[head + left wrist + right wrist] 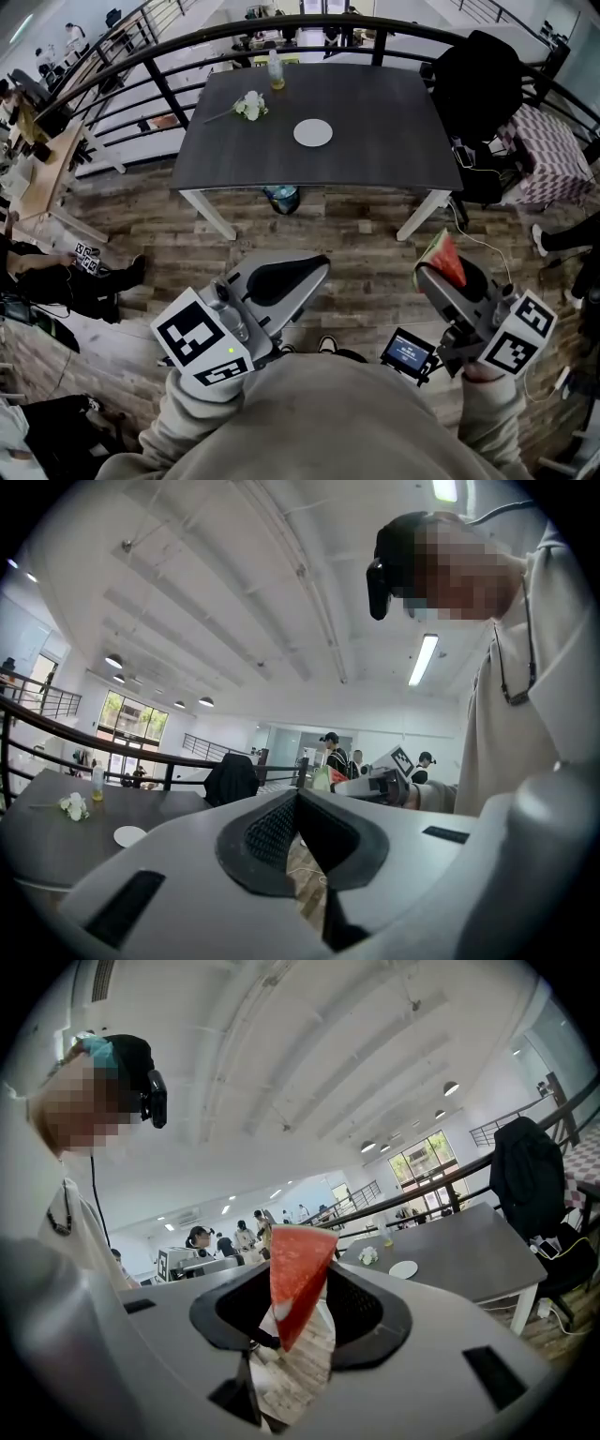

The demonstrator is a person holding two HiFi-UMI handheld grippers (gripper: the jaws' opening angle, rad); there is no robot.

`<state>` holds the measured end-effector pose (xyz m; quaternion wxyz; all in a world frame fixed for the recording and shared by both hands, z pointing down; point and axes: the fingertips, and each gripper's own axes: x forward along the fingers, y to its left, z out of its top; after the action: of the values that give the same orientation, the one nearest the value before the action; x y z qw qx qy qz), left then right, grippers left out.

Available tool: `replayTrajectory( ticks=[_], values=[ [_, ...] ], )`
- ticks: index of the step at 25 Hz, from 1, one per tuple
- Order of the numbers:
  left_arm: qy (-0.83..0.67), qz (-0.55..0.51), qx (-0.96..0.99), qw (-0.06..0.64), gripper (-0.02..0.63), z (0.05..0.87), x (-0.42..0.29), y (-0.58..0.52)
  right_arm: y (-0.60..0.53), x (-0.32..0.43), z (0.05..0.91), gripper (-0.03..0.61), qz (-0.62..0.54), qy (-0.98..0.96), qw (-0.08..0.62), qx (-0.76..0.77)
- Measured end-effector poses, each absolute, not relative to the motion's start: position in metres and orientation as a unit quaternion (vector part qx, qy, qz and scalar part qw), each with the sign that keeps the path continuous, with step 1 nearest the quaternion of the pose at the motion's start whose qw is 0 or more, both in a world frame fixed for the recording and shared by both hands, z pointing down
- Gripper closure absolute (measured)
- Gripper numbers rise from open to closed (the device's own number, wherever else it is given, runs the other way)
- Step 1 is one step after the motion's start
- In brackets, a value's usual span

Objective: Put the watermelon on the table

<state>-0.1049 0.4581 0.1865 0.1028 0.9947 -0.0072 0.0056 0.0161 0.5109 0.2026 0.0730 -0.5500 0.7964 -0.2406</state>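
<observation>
Watermelon [298, 1269]: red wedge, sat clamped between jaws of right gripper [439, 274], over wooden floor [356, 253], short of near edge of table [394, 169]. Left gripper [298, 797]: jaws were closed together, nothing between them. On table lay white plate [313, 133] near centre and flowers [249, 106] toward far left corner; bottle [276, 73] stood at far edge.

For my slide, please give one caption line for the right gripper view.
Right claw shut on a watermelon slice, with the dark table ahead.
</observation>
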Motion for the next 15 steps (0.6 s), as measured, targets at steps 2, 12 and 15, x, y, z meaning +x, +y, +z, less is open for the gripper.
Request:
replayTrajectory(
  ticks=[2,12,15],
  values=[
    [-0.008,0.014,0.994,0.106,0.609,0.190,-0.099,0.462,0.514,0.026,0.207,0.390,-0.245,0.795,0.076,-0.550],
    [0.021,0.035,0.992,0.120,0.609,0.202,-0.074,0.457,0.524,0.054,0.220,0.390,-0.260,0.769,0.097,-0.576],
    [0.046,0.031,0.991,0.121,0.609,0.202,-0.066,0.451,0.520,0.053,0.219,0.390,-0.258,0.763,0.097,-0.585]
  ],
)
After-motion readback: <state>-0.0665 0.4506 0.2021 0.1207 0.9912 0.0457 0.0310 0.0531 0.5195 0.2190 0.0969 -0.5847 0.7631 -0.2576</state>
